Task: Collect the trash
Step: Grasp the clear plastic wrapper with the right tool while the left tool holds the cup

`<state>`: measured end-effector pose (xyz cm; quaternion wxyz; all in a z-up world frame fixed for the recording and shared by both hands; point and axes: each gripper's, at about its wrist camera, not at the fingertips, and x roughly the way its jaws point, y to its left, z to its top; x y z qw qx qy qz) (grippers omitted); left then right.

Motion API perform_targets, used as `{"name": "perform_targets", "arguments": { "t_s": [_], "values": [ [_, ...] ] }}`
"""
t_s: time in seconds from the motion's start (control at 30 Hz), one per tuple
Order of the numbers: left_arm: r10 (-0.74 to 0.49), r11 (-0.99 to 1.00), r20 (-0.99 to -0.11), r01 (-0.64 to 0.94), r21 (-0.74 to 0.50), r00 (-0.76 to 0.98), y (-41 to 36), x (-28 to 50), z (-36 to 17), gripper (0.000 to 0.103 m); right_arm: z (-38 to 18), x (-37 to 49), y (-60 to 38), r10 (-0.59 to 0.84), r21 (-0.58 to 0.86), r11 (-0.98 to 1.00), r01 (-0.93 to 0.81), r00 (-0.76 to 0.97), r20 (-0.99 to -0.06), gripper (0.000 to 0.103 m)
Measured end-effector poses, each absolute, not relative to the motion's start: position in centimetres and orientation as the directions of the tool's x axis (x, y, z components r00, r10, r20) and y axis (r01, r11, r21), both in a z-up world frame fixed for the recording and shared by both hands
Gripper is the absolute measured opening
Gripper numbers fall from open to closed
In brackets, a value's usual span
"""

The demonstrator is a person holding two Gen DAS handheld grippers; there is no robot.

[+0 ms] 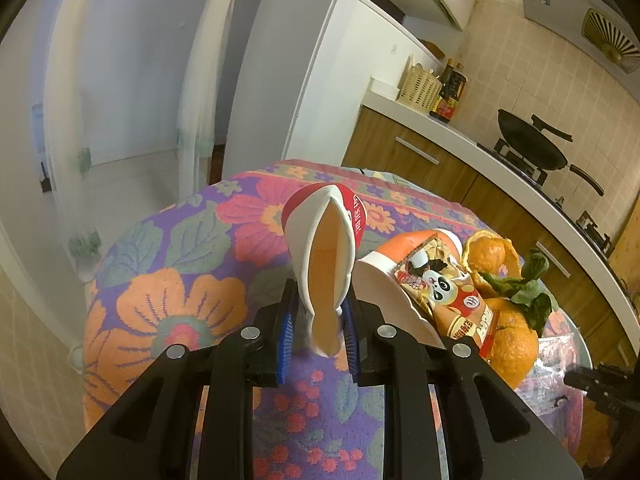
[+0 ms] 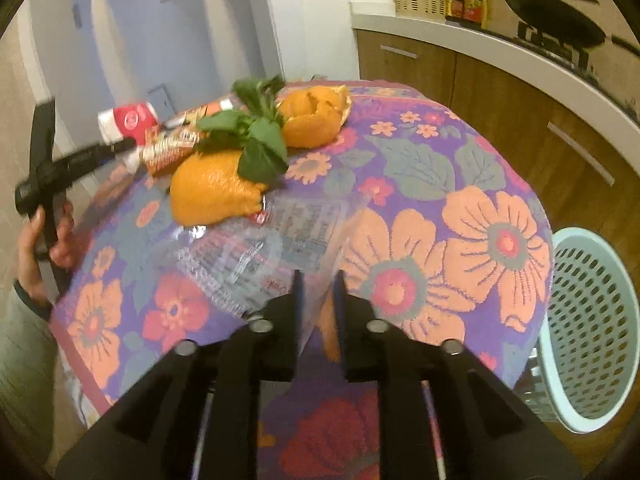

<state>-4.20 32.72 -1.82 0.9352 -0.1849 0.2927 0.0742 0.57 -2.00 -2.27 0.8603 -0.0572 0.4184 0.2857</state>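
Observation:
My left gripper (image 1: 320,320) is shut on a squashed red and white paper cup (image 1: 326,240), held above the flowered tablecloth (image 1: 168,300). Right of it lie a second crushed cup (image 1: 384,288), a panda snack wrapper (image 1: 452,296), orange peels (image 1: 512,344) and green leaves (image 1: 520,284). In the right wrist view my right gripper (image 2: 318,292) is shut on the edge of a clear plastic bag (image 2: 256,248) lying on the table. Behind the bag are the orange peels (image 2: 216,192), leaves (image 2: 256,132), wrapper (image 2: 168,144) and the left gripper (image 2: 116,146) with its cup (image 2: 128,122).
A pale green perforated basket (image 2: 592,300) stands on the floor right of the table. A kitchen counter (image 1: 460,132) with a wok (image 1: 532,140), bottles (image 1: 450,88) and a wicker basket (image 1: 418,84) runs behind. A doorway (image 1: 132,80) lies to the left.

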Motion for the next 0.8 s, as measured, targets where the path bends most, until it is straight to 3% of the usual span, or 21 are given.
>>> {"name": "perform_targets", "arguments": {
  "t_s": [0.03, 0.1, 0.4, 0.47, 0.5, 0.53, 0.67, 0.8],
  "values": [
    [0.029, 0.92, -0.574, -0.246, -0.305, 0.818, 32.7, -4.2, -1.8, 0.02, -2.2, 0.9, -2.0, 0.445, 0.143, 0.832, -0.536, 0.492, -0.748, 0.041],
    [0.025, 0.919, -0.573, -0.245, -0.309, 0.819, 32.8, -4.1, -1.8, 0.02, -1.9, 1.3, -2.2, 0.446, 0.133, 0.837, -0.531, 0.521, -0.727, 0.058],
    [0.021, 0.92, -0.571, -0.24, -0.31, 0.82, 32.9, -4.2, -1.9, 0.02, -3.6, 4.5, -1.0, 0.481, 0.206, 0.825, -0.526, 0.463, -0.745, 0.058],
    [0.025, 0.92, -0.572, -0.243, -0.308, 0.82, 32.9, -4.2, -1.9, 0.02, -3.7, 4.2, -0.5, 0.51, 0.226, 0.798, -0.559, 0.425, -0.747, 0.044],
    [0.027, 0.92, -0.571, -0.244, -0.306, 0.82, 32.9, -4.2, -1.9, 0.02, -3.8, 4.0, -0.2, 0.511, 0.223, 0.791, -0.569, 0.416, -0.752, 0.025],
    [0.034, 0.921, -0.569, -0.248, -0.302, 0.822, 32.9, -4.3, -1.8, 0.02, -3.8, 3.8, 0.2, 0.502, 0.204, 0.789, -0.58, 0.415, -0.759, 0.017],
    [0.034, 0.91, -0.558, -0.256, -0.325, 0.829, 32.9, -5.0, -1.7, 0.02, -3.0, 2.9, 0.2, 0.505, 0.186, 0.787, -0.589, 0.441, -0.742, 0.006],
    [0.058, 0.908, -0.544, -0.271, -0.32, 0.837, 32.5, -6.0, -0.9, 0.019, -1.2, 2.1, 0.1, 0.468, 0.11, 0.808, -0.579, 0.516, -0.717, 0.004]
  ]
}}
